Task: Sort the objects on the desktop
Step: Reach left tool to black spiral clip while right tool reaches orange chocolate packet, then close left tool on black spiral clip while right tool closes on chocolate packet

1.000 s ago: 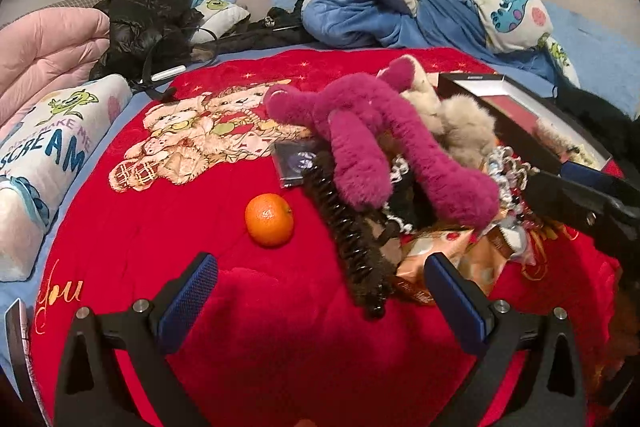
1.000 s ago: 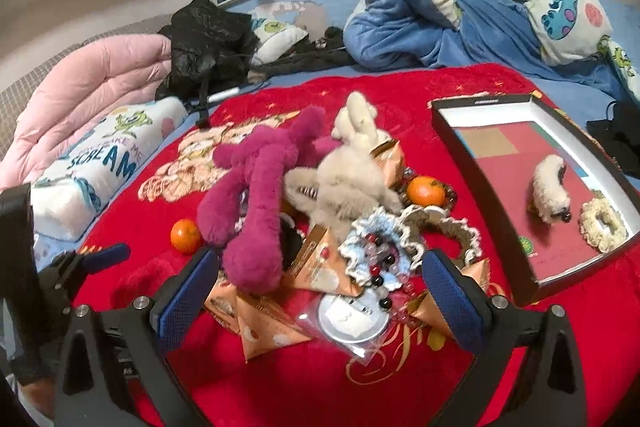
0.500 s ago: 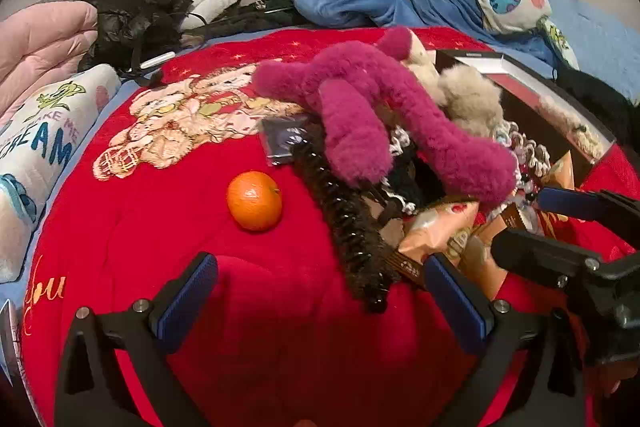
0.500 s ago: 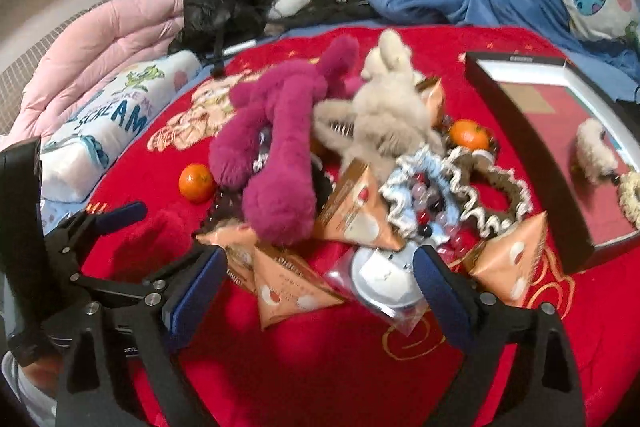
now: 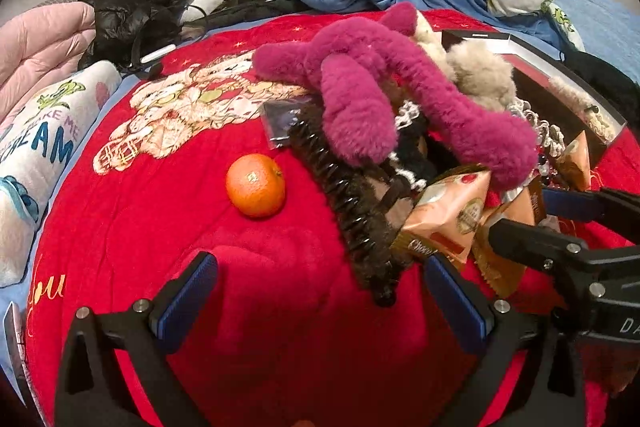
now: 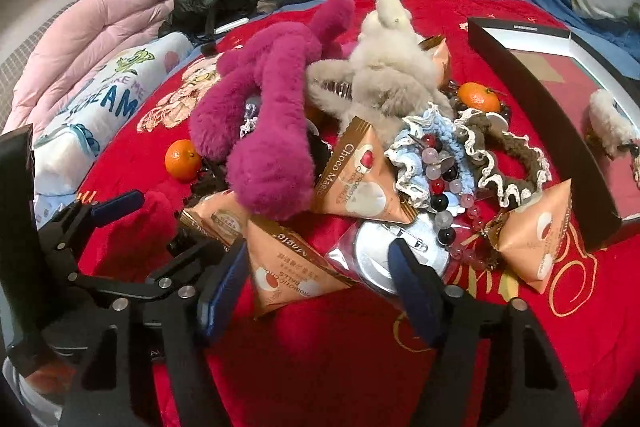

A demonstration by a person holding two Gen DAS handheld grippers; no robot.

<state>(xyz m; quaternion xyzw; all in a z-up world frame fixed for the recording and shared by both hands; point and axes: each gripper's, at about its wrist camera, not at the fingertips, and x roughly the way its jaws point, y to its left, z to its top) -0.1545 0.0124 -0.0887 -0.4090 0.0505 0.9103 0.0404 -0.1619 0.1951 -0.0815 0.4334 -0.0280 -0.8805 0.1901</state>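
Observation:
A pile lies on the red blanket: a magenta plush, a beige plush, orange triangular snack packets, scrunchies and beads. My right gripper hangs low over the pile's near edge. Its jaws are closing, with one snack packet between them; the right pad sits over a round tin in a clear bag, and I see no pad pressing the packet. My left gripper is open over bare blanket. A tangerine and a black hair claw lie just ahead of it.
A black box tray at the right holds a fluffy white piece. A second tangerine sits behind the scrunchies. Pillows, a pink quilt, a black bag and blue bedding ring the blanket.
Both grippers have sunk and tilted down toward the pile. The right gripper's jaws have narrowed around the near snack packet. The left jaws stay wide.

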